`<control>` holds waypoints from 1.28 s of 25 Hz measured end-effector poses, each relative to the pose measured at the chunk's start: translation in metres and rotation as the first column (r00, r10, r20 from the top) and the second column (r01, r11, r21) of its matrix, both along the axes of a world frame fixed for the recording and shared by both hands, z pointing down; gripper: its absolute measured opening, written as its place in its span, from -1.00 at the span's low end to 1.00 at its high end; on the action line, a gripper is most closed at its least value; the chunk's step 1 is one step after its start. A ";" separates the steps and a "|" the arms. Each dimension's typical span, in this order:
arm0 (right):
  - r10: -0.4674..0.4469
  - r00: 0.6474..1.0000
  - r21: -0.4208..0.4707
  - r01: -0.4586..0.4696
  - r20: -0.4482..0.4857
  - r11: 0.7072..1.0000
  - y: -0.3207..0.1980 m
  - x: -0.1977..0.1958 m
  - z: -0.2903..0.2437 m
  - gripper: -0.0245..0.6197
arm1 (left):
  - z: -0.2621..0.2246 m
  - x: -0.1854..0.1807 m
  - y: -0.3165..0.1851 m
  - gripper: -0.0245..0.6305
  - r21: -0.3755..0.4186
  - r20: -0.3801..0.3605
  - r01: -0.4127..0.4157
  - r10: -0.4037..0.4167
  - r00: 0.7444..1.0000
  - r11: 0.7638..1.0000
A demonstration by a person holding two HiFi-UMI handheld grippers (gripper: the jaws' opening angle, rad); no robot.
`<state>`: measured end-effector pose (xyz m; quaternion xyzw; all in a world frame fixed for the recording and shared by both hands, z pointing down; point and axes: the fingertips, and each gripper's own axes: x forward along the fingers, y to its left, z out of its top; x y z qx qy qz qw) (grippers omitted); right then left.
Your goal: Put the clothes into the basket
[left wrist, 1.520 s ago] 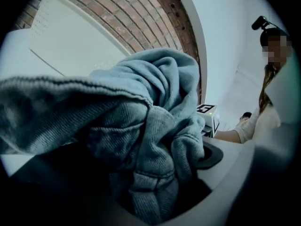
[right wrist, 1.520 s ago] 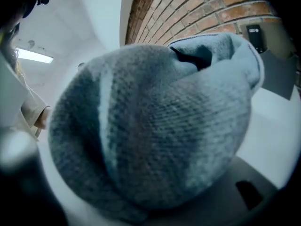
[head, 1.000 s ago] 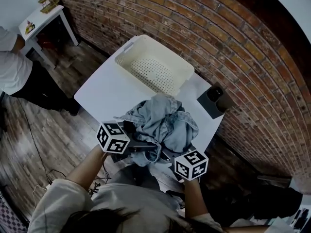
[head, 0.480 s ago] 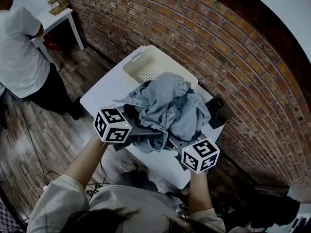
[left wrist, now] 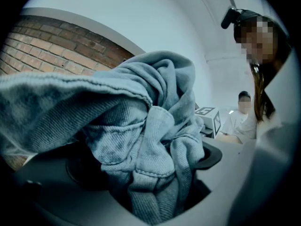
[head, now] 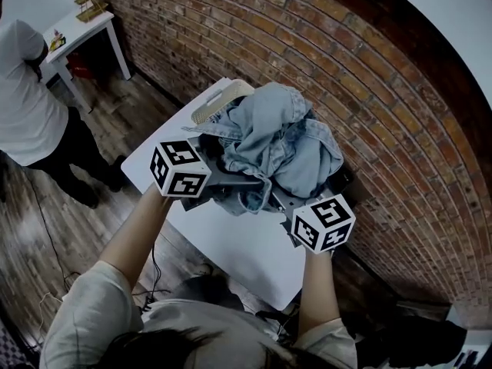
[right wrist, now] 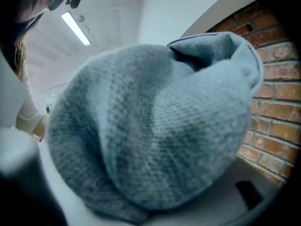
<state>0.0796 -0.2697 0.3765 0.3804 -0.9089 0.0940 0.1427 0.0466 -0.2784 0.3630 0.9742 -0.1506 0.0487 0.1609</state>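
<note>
A bundle of light blue denim clothes (head: 280, 141) hangs in the air above the white table (head: 231, 244), held from both sides. My left gripper (head: 231, 181) grips its left lower part, and folds of denim (left wrist: 141, 126) fill that gripper's view between the jaws. My right gripper (head: 278, 200) is shut on the right lower part, where cloth (right wrist: 155, 135) covers the jaws. The cream basket (head: 219, 100) stands at the table's far end. Only its near-left rim with the handle slot shows; the bundle hides the remainder.
A brick wall (head: 369, 91) runs right behind the table and basket. A person in a white shirt (head: 23, 106) stands on the wooden floor at the left, beside a small white side table (head: 77, 21).
Both grippers have lifted the denim bundle off the table and carried it away from me, over the basket. It now covers most of the basket, which showed fully a second ago.
</note>
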 end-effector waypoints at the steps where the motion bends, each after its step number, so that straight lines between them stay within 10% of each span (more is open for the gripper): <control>1: 0.003 1.000 0.011 -0.003 0.000 1.000 -0.008 0.000 -0.001 -0.04 | -0.002 0.001 -0.008 0.63 0.013 0.001 0.000 0.000 1.000 1.000; 14: 0.051 0.998 0.097 -0.046 -0.040 0.994 -0.095 0.006 0.016 -0.04 | 0.013 0.005 -0.095 0.63 0.101 0.009 -0.014 0.013 1.000 0.995; 23: 0.139 0.990 -0.107 -0.140 -0.015 0.984 -0.123 0.016 0.084 -0.03 | 0.079 0.010 -0.130 0.63 -0.046 0.133 -0.009 0.015 0.991 0.999; 32: 0.281 0.960 -0.398 -0.257 0.004 0.881 -0.128 0.042 0.132 0.27 | 0.121 -0.007 -0.155 0.67 -0.213 0.248 0.188 -0.133 0.960 0.959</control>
